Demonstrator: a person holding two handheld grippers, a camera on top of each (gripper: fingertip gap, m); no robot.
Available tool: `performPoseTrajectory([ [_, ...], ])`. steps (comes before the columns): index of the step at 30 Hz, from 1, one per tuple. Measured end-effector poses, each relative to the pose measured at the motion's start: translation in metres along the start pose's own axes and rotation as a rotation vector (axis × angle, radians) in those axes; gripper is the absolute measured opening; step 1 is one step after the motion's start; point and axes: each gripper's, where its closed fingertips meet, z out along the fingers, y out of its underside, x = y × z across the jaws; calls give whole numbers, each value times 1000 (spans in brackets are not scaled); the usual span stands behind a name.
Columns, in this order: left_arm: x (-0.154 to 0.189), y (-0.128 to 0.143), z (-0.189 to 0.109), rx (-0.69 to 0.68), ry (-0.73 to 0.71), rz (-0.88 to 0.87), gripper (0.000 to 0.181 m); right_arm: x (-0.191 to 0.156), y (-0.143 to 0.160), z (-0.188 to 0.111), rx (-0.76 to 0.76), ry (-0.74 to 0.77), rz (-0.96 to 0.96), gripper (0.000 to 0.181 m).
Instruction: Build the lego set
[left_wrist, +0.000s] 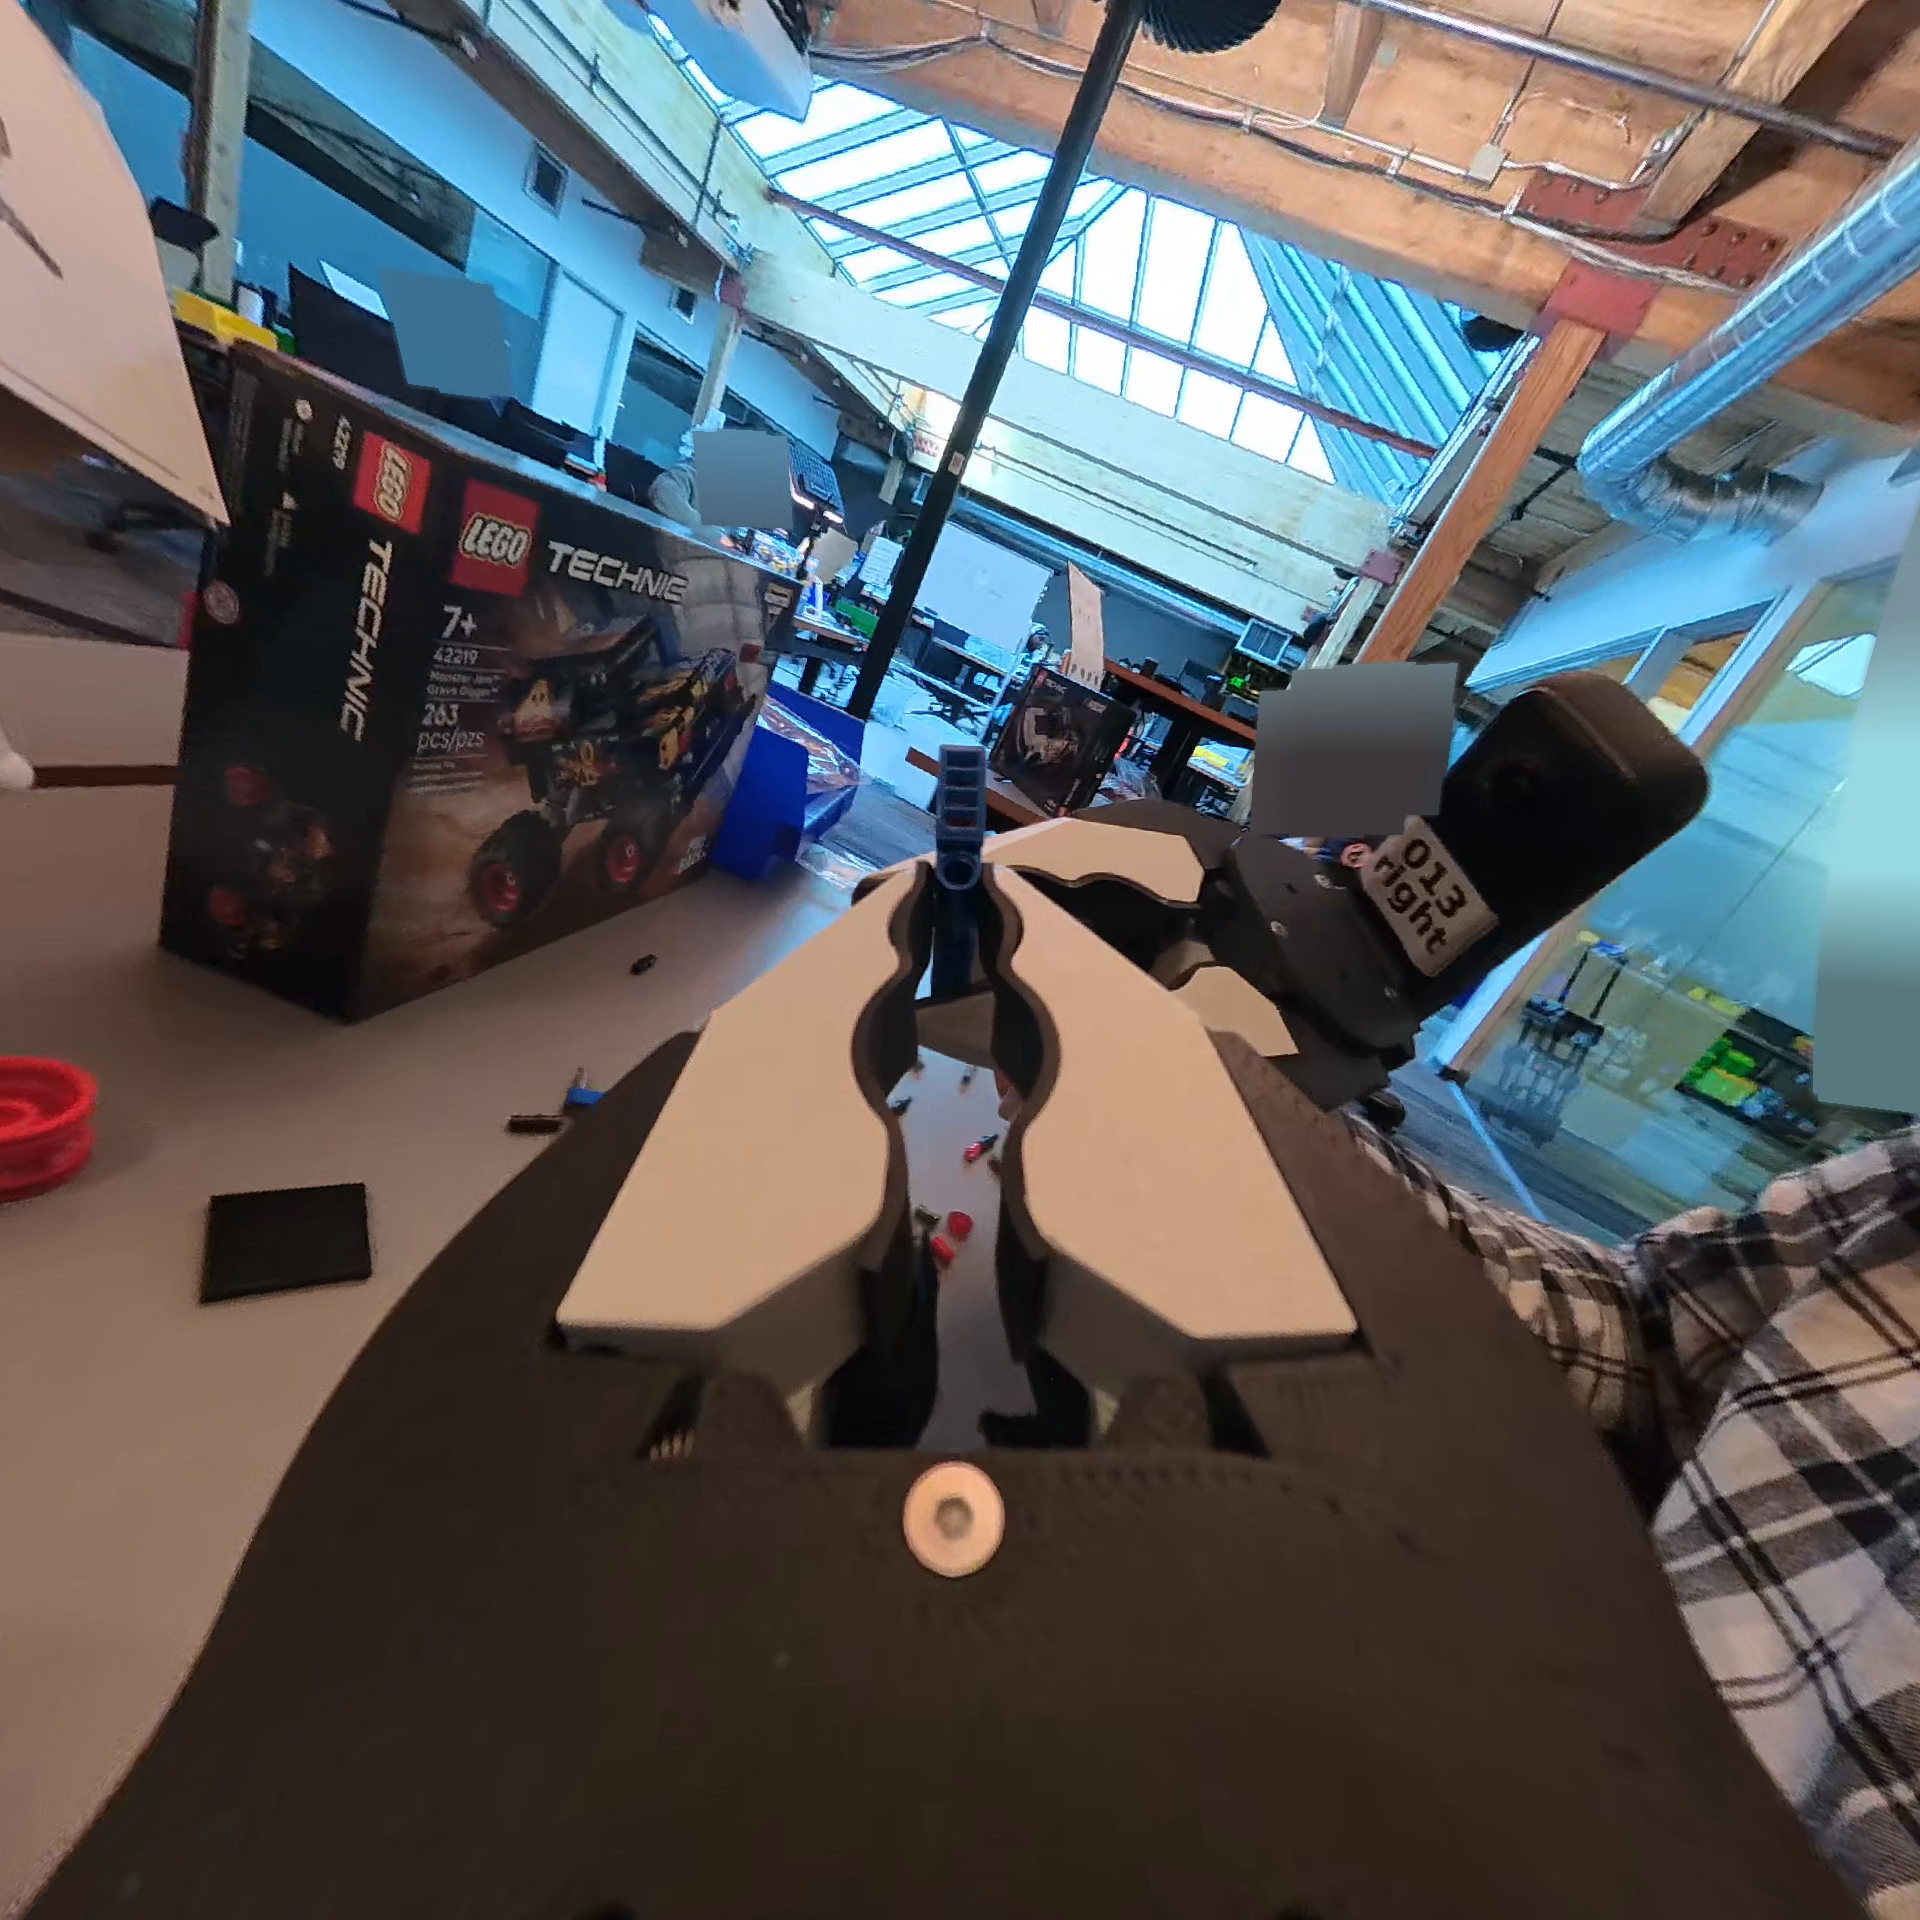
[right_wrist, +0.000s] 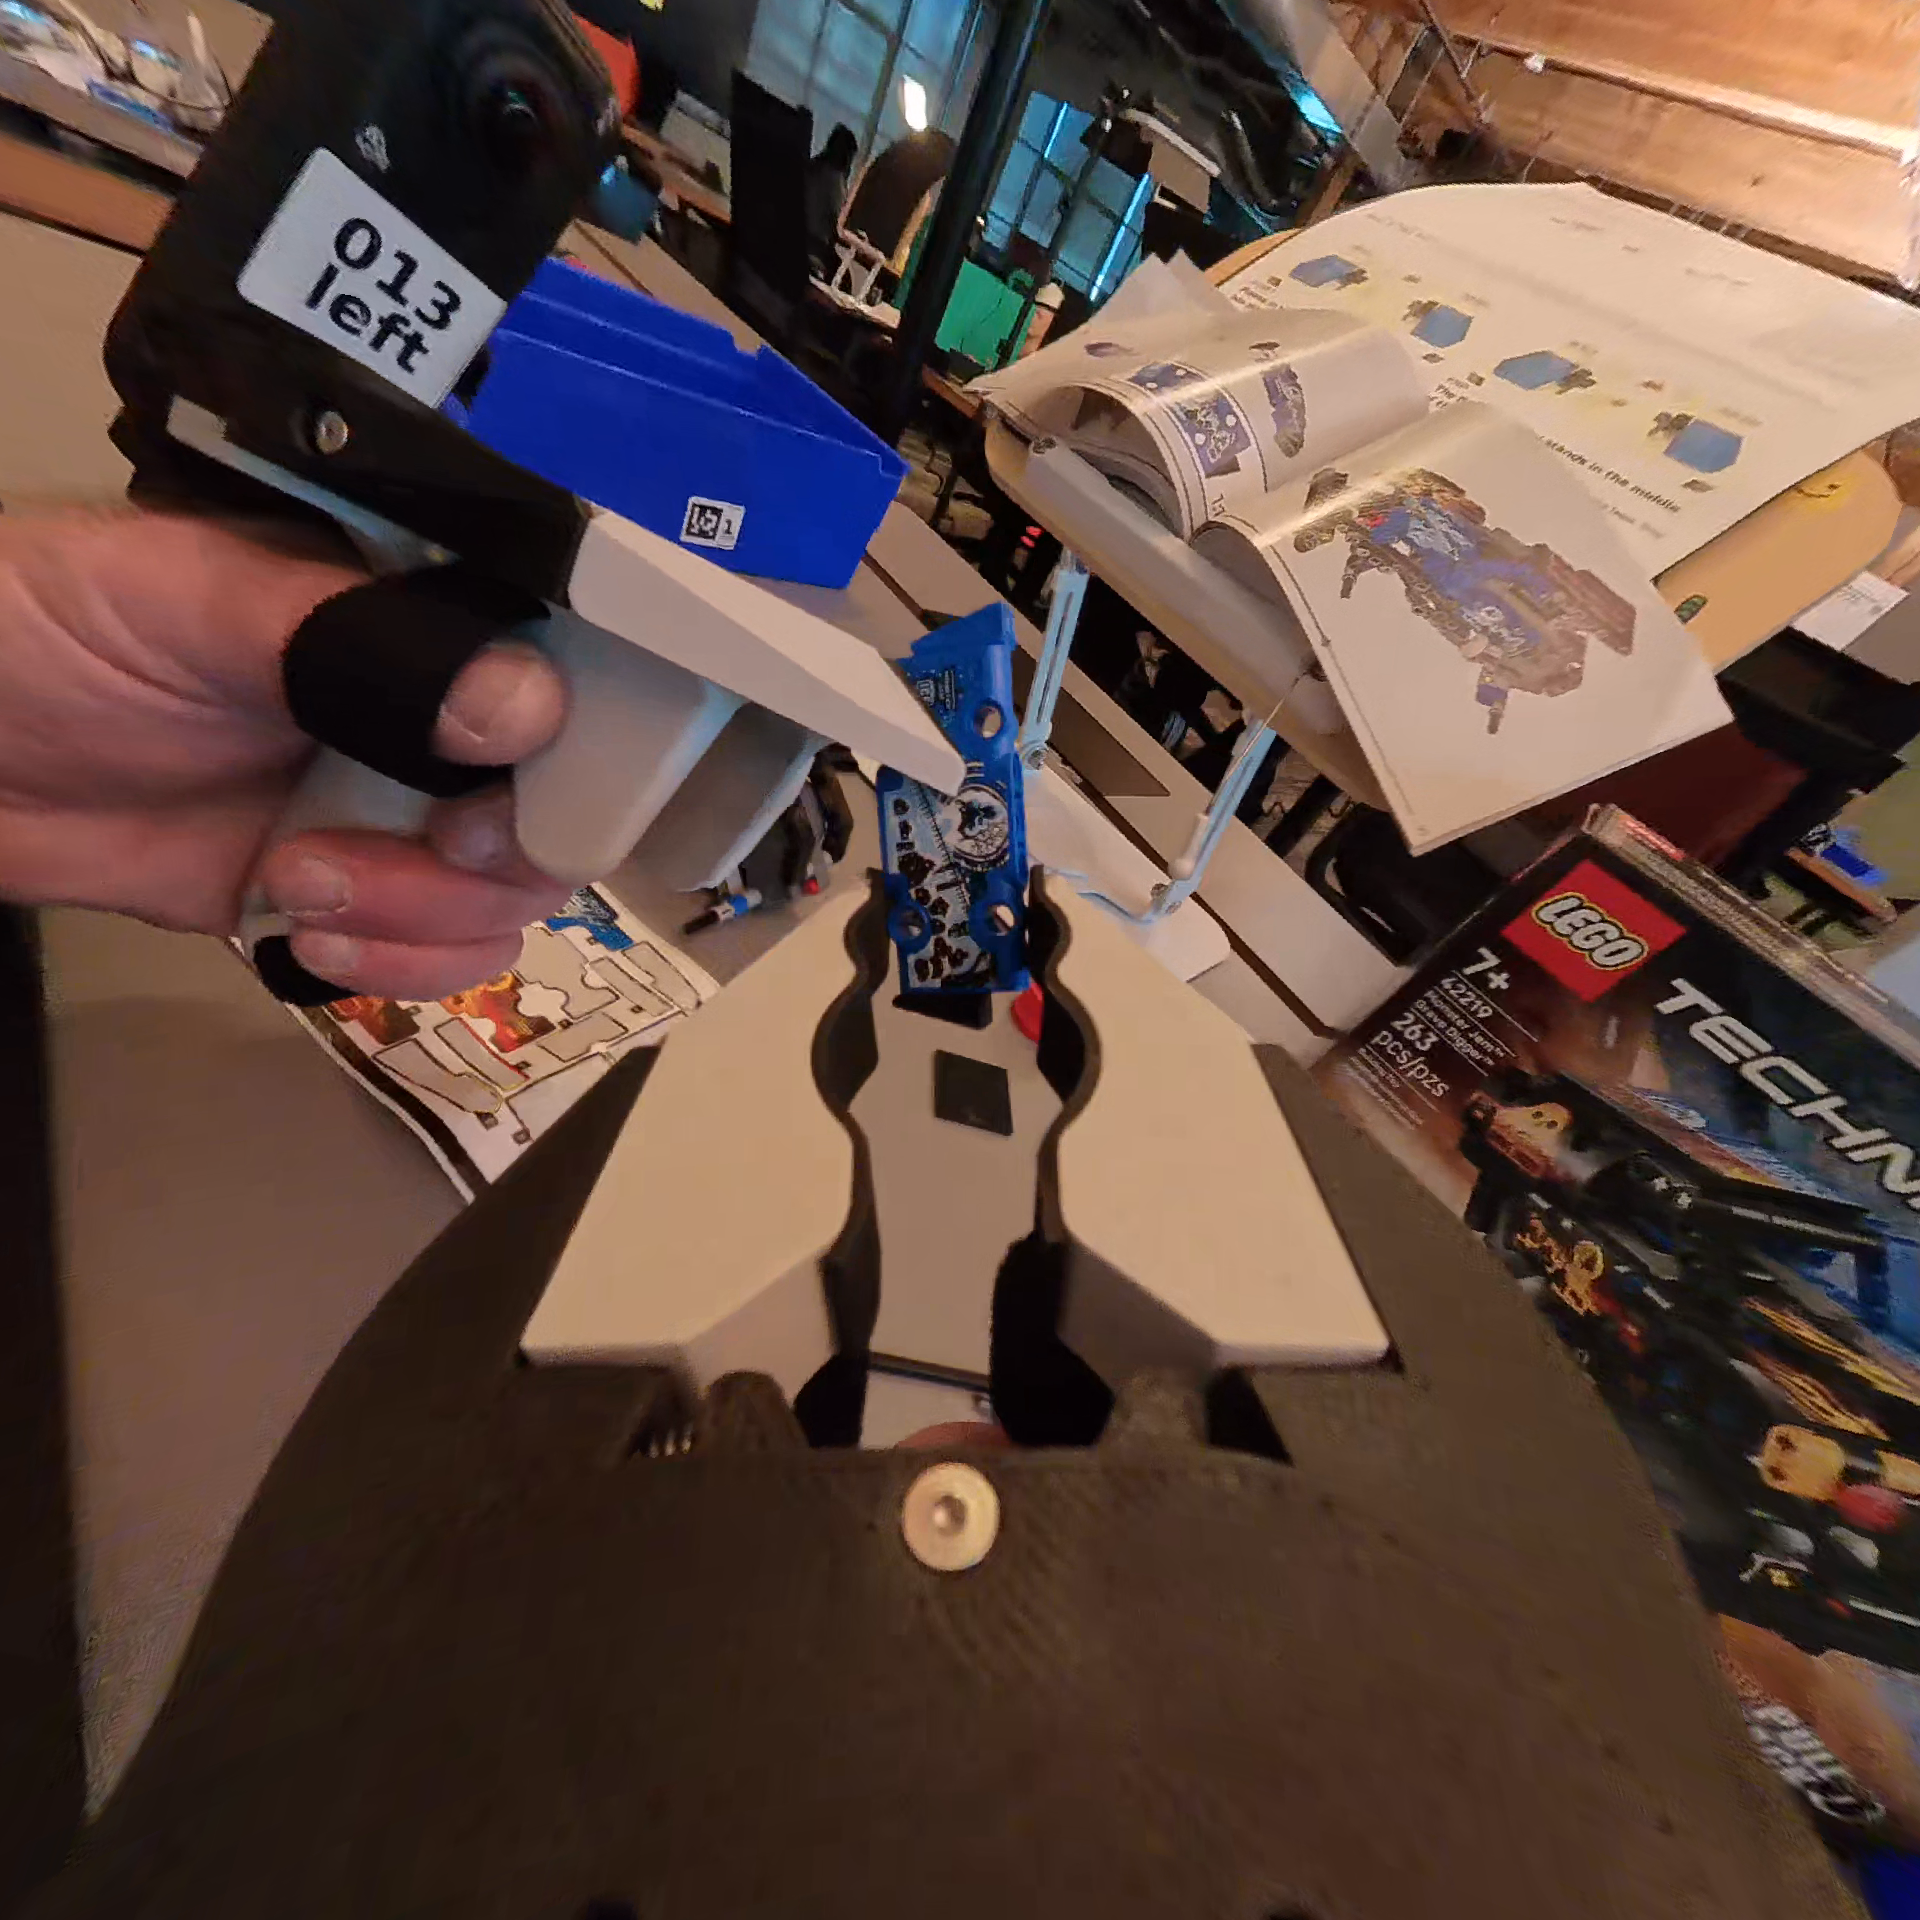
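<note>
- Two grippers on one part right now: my left gripper is clenched on the thin edge of the blue panel, which pokes up past its fingertips.
- My right gripper has the panel's lower end sitting between its tips. It looks pinched there, but I can't tell for sure whether the pads actually press on it.
- In the right wrist view, the left gripper's pale finger comes in from the left side and crosses the panel about mid-height, so the panel bridges both tools, up off the table.
- What could go wrong, my guess: both grips are shallow, right at the tips. If I twist the two hands against each other, the panel could pop out or rotate, and the printed face looks slick.
- If it drops, it lands among the small loose pins directly under my left gripper. Annoying to fish back out.
- Further out from the left gripper: a black square piece low to its left, a red wheel rim at the far left edge, and the set's box standing ahead-left.
- Out ahead of the right gripper, a blue bin sits up-left and the open instruction booklet is propped up-right.
</note>
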Motion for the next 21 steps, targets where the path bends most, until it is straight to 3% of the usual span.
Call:
performPoseTrajectory([
  [11, 12, -1, 0, -14, 19, 96, 10, 9, -8, -10, 119, -66, 173, 25],
  [21, 12, -4, -2, -4, -7, 146, 11, -2, -8, -7, 115, -95, 103, 25],
])
